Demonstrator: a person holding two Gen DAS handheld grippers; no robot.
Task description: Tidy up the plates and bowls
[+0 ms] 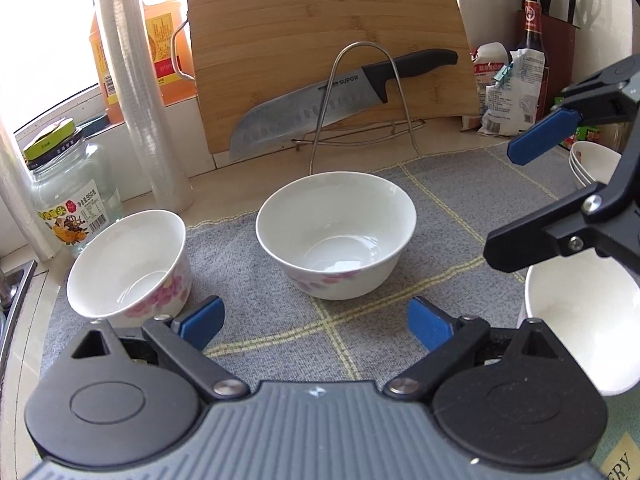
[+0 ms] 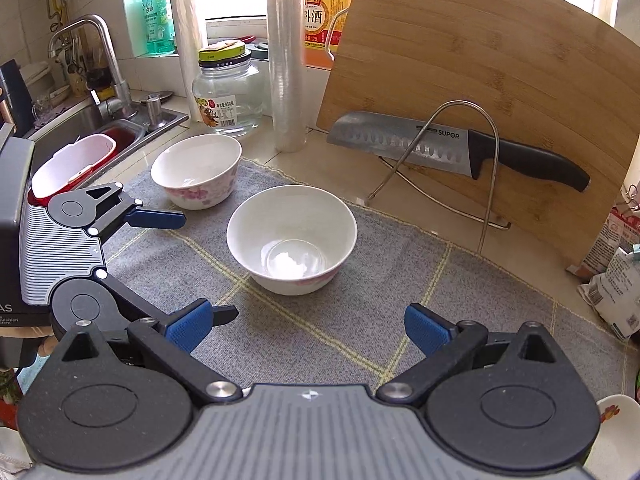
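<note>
Two white bowls with pink flowers stand on a grey checked mat [image 1: 280,320]: a larger bowl [image 1: 336,240] [image 2: 292,236] in the middle and a smaller bowl [image 1: 128,264] [image 2: 196,168] to its left. My left gripper [image 1: 316,324] [image 2: 210,265] hangs open just in front of the larger bowl, nothing between its blue pads. My right gripper [image 2: 308,328] [image 1: 504,204] is open too, near that bowl's right side and empty. Another white bowl [image 1: 580,320] sits under the right gripper at the right edge. A stack of bowls [image 1: 592,164] stands behind it.
A bamboo cutting board [image 1: 328,48] leans at the back with a knife [image 1: 320,100] and a wire rack [image 1: 360,100] before it. A glass jar [image 2: 228,96] and a plastic wrap roll [image 2: 286,60] stand left. The sink [image 2: 80,132] lies far left, food bags [image 1: 508,92] far right.
</note>
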